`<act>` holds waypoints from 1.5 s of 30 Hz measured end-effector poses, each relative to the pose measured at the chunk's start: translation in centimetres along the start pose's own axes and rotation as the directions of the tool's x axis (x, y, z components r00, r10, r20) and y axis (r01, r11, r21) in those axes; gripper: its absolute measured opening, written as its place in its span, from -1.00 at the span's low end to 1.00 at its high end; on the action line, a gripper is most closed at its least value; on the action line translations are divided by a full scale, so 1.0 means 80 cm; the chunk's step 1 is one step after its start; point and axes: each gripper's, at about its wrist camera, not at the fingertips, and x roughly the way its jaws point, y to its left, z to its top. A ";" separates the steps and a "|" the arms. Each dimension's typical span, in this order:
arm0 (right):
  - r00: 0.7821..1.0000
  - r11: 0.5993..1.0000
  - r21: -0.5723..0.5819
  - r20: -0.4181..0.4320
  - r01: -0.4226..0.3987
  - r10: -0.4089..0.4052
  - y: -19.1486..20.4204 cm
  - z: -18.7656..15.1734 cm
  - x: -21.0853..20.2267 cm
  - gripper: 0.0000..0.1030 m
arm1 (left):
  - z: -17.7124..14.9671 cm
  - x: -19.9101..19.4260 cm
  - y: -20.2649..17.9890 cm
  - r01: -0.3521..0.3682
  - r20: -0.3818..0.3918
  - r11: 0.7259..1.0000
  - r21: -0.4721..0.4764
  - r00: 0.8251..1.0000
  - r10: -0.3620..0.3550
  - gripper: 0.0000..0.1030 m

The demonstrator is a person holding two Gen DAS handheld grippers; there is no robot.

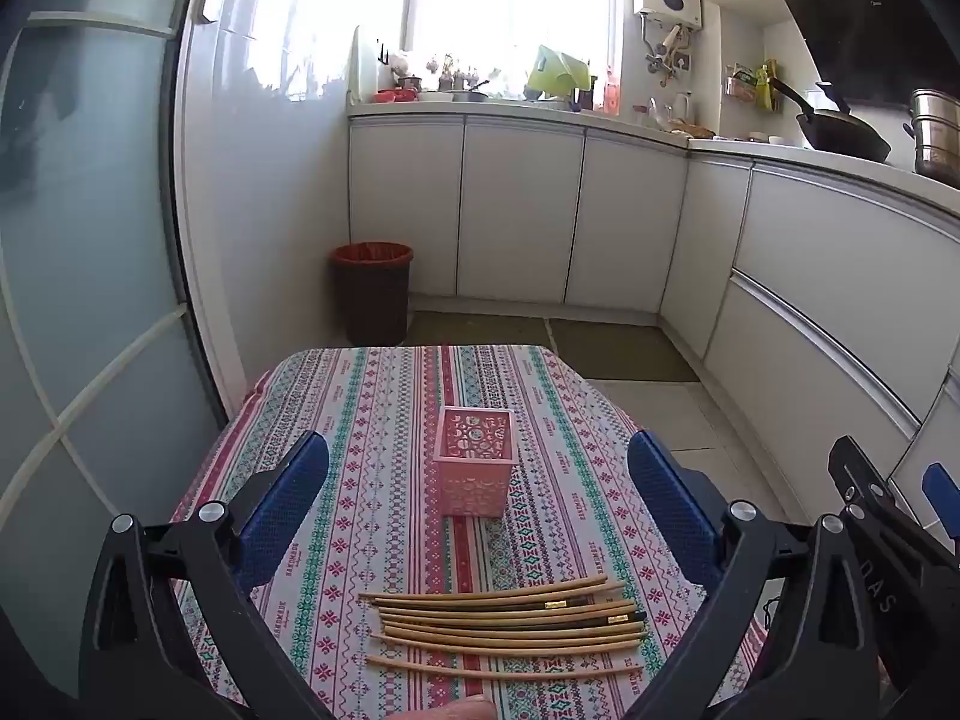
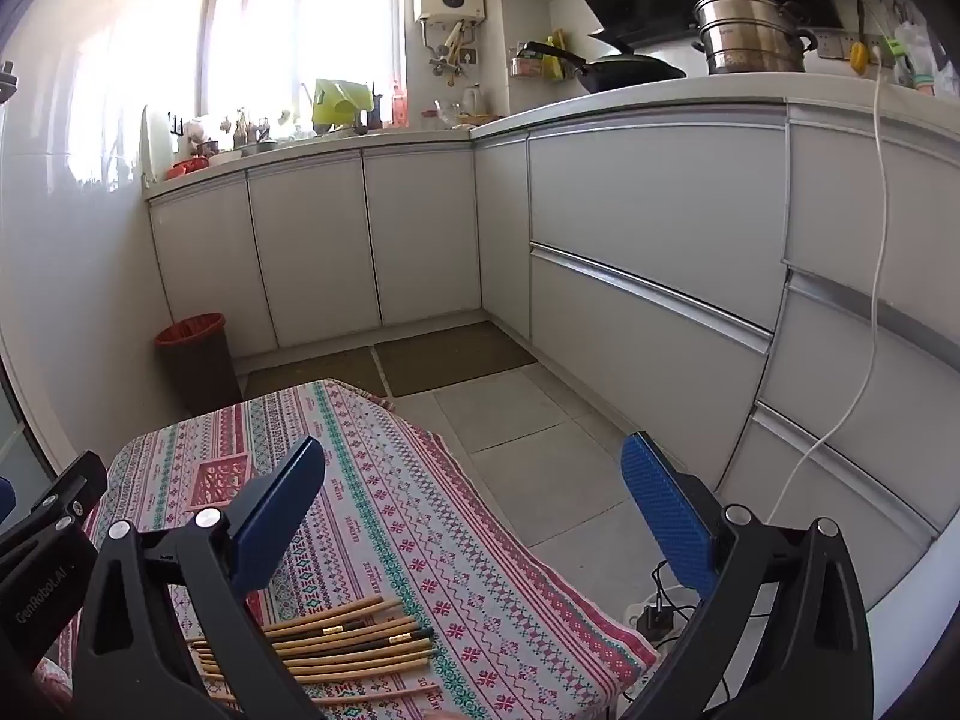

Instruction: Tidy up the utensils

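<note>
Several wooden chopsticks [image 1: 510, 624] lie side by side near the front edge of a small table with a striped patterned cloth [image 1: 384, 432]. A pink perforated square holder [image 1: 475, 459] stands upright behind them at the table's middle. My left gripper [image 1: 477, 498] is open and empty, hovering above the chopsticks with the holder between its blue pads. My right gripper [image 2: 474, 504] is open and empty, over the table's right side; the chopsticks [image 2: 336, 648] sit low left of it, partly hidden by its left finger, and the holder [image 2: 219, 480] is far left.
White kitchen cabinets [image 1: 522, 210] line the back and right. A brown bin with a red liner [image 1: 372, 291] stands on the floor behind the table. A power strip with cables [image 2: 654, 615] lies on the floor right of the table. A glass door [image 1: 90, 240] is at left.
</note>
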 end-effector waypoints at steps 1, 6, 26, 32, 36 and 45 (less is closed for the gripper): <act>1.000 1.000 0.000 -0.001 0.000 0.000 0.000 0.000 0.000 0.87 | 0.000 0.000 0.001 0.002 -0.001 1.000 -0.001 1.000 -0.002 0.86; 1.000 1.000 0.002 -0.003 -0.002 0.002 0.000 -0.001 0.000 0.87 | -0.001 -0.001 -0.002 0.002 -0.002 1.000 -0.002 1.000 -0.002 0.86; 1.000 1.000 0.008 -0.022 -0.004 0.004 0.002 -0.002 0.004 0.87 | -0.008 0.017 0.003 -0.002 -0.035 1.000 -0.002 0.999 0.002 0.86; 0.999 0.999 0.037 -0.048 -0.002 0.004 -0.004 -0.001 0.011 0.87 | -0.010 0.028 0.000 0.002 -0.077 1.000 0.008 0.997 -0.001 0.86; 0.995 0.995 0.096 -0.095 -0.023 0.033 -0.016 0.000 0.021 0.87 | -0.016 0.050 -0.009 0.039 -0.109 0.998 0.052 0.993 -0.033 0.86; 0.982 0.985 0.172 -0.189 0.003 0.030 -0.037 -0.003 0.050 0.87 | -0.035 0.089 -0.028 0.093 -0.249 0.990 0.104 0.966 -0.064 0.86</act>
